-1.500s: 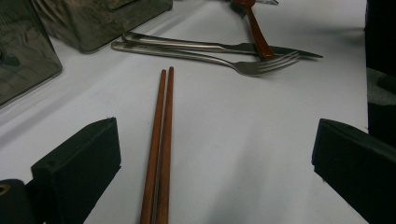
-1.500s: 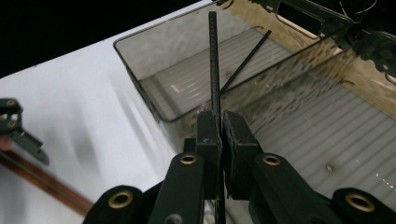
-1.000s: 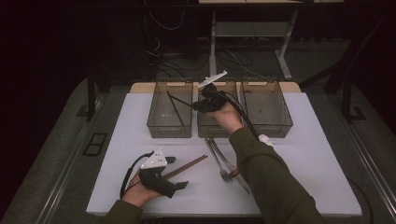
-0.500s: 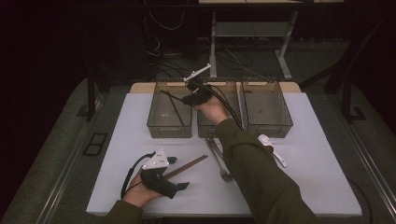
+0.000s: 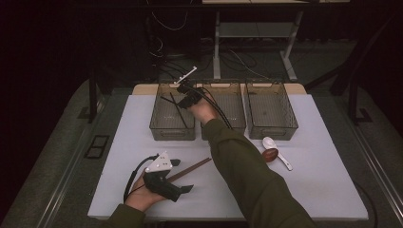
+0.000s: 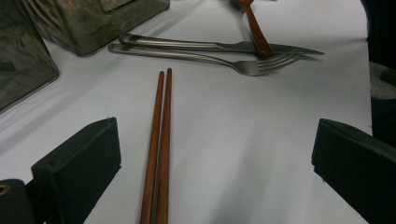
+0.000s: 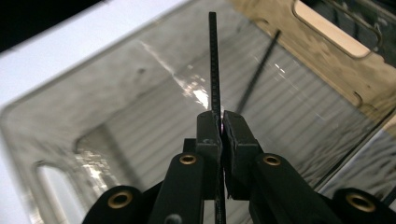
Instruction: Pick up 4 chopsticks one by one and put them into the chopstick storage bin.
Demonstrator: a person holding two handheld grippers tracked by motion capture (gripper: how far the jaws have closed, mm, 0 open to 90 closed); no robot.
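Black chopstick (image 7: 214, 60) is pinched between the closed right tongs (image 7: 220, 122), its long axis running straight on from the jaws and slanting down over the left bin (image 5: 172, 130), where a second black chopstick (image 7: 259, 70) already lies on the floor. The left tongs (image 6: 210, 154) rest wide open on the bench (image 5: 328, 190), holding nothing, with the brown chopsticks (image 6: 159, 144) lying lengthwise between the jaws. Compared with a second ago, the right hand is seen shifted from above the middle bin (image 5: 233, 118) across to the left bin; the left hand is unchanged.
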